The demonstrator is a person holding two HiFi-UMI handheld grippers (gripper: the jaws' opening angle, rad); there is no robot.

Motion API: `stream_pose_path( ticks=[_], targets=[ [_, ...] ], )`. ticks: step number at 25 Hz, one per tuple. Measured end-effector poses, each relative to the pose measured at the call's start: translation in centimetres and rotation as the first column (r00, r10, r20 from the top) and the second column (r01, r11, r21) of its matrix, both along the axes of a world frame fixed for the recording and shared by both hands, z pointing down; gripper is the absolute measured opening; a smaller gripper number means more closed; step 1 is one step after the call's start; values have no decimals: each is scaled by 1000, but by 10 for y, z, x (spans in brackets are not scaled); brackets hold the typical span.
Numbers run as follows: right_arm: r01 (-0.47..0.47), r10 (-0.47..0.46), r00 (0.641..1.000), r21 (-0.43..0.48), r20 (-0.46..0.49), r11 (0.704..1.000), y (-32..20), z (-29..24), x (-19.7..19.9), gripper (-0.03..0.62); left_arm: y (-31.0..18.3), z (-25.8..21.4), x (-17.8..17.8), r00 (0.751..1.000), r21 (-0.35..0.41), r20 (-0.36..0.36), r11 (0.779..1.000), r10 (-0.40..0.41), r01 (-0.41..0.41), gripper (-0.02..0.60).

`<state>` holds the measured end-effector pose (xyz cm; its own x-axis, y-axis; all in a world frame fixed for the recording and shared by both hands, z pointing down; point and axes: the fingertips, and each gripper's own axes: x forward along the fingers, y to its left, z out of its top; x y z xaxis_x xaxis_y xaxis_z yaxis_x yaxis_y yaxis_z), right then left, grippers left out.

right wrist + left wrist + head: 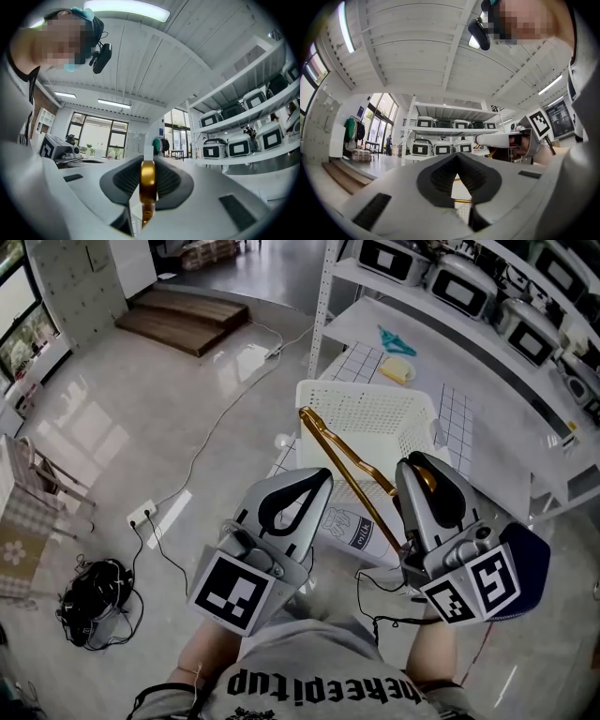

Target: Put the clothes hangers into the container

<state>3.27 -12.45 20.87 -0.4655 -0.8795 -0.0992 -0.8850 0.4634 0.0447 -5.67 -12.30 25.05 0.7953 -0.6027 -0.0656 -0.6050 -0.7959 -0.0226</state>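
One gold hanger (347, 470) is in the air, and none lies in the basket as far as its visible inside shows. My left gripper (319, 482), nearest me, is closed on nothing. My right gripper (412, 465) is clamped on the hanger's thick end, with the pads pressing its sides. The hanger's long arm slants across the mouth of the white basket (366, 388), which stands at the near edge of the tabletop (506, 456). I cannot tell whether its tip is inside. Lowering and release remain, I judge. Toward the far edge lies what looks like a teal hanger (396, 338), not yet collected.
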Motion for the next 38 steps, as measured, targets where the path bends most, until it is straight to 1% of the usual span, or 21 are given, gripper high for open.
stream_pose_path(
  ticks=[8, 14, 21, 27, 33, 38],
  targets=[
    [-19, 19, 999, 14, -34, 1000, -10, -8, -9, 83, -11, 4, -10, 1000, -8, -7, 1000, 28, -28, 15],
    [-2, 3, 998, 26, -63, 1000, -22, -18, -7, 84, -19, 5, -12, 1000, -15, -8, 1000, 9, -10, 15],
    [70, -65, 994, 48, -87, 996, -42, -28, 1, 86, -31, 4, -5, 998, -12, -13, 998, -60, 60, 15],
    [147, -140, 985, 62, -105, 987, -64, -36, 8, 85, -46, 0, 6, 992, -6, -15, 992, -124, 124, 15],
    [220, -211, 971, 75, -112, 973, -88, -41, 15, 86, -61, 1, 13, 980, -14, -15, 980, -200, 200, 15],
    [277, -266, 956, 79, -127, 958, -108, -40, 17, 86, -73, 4, 14, 963, -18, -14, 963, -269, 269, 15]
  ],
)
